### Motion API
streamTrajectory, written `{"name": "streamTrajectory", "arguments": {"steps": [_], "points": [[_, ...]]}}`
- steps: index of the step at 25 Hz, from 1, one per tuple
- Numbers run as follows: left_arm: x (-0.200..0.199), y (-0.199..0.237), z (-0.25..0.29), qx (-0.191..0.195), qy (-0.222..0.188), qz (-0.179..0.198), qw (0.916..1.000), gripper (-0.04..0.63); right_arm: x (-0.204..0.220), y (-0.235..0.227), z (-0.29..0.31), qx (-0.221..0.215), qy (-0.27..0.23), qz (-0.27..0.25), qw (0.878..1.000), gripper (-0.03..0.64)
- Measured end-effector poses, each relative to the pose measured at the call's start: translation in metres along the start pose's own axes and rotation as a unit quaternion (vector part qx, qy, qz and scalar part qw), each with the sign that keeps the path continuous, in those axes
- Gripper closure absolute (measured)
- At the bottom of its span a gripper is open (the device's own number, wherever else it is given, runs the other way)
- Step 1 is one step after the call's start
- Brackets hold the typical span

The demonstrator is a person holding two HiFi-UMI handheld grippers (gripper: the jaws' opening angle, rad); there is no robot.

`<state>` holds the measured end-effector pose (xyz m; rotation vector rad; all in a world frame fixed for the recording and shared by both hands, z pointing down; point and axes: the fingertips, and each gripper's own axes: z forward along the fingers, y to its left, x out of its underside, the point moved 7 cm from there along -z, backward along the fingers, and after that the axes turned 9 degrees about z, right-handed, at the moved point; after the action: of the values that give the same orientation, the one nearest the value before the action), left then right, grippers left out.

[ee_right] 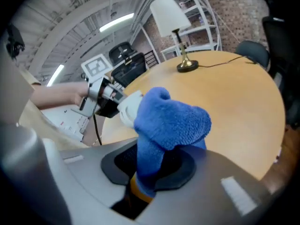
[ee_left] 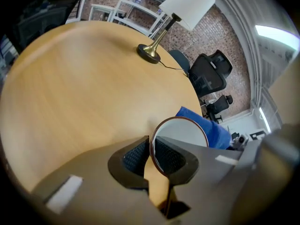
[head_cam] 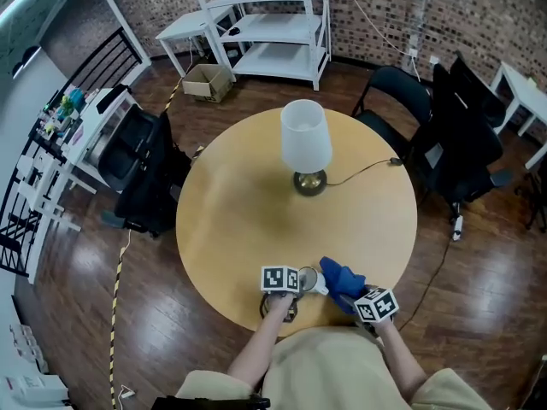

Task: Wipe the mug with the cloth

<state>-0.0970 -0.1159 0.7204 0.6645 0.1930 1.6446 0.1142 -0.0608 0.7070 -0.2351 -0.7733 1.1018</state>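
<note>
My left gripper [head_cam: 286, 285] is shut on the rim of a white mug [head_cam: 308, 278] and holds it tilted above the round wooden table [head_cam: 248, 212], near its front edge. In the left gripper view the mug's brown-edged rim [ee_left: 180, 139] sits clamped between the two pads of my left gripper [ee_left: 151, 156]. A blue cloth [head_cam: 342, 282] is bunched against the mug's right side, with my right gripper [head_cam: 366, 301] shut on it. The right gripper view shows the cloth [ee_right: 171, 123] rising out of my right gripper [ee_right: 150, 165] and touching the mug [ee_right: 125, 108].
A table lamp with a white shade [head_cam: 306, 143] stands at the table's middle, and its cable [head_cam: 363, 172] runs off to the right. Black office chairs [head_cam: 453, 135] stand to the right and a black chair [head_cam: 145, 173] to the left. A white shelf unit [head_cam: 273, 24] is behind.
</note>
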Motion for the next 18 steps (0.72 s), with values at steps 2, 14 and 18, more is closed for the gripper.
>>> {"name": "streamTrajectory", "arguments": {"steps": [2,14,18], "points": [[-0.003,0.002,-0.005,-0.020,-0.004,0.020,0.9996,0.565,-0.010,-0.008,-0.023,0.004,-0.037,0.018,0.999,0.541],[-0.010,-0.027,-0.017,0.003,-0.064,0.040,0.9972,0.454,-0.091,-0.018,-0.079,0.030,-0.168,0.014,0.985,0.541],[-0.033,-0.028,-0.059,0.041,-0.134,0.017,0.9900,0.354,-0.137,0.008,-0.096,0.011,-0.233,-0.023,0.972,0.540]]}}
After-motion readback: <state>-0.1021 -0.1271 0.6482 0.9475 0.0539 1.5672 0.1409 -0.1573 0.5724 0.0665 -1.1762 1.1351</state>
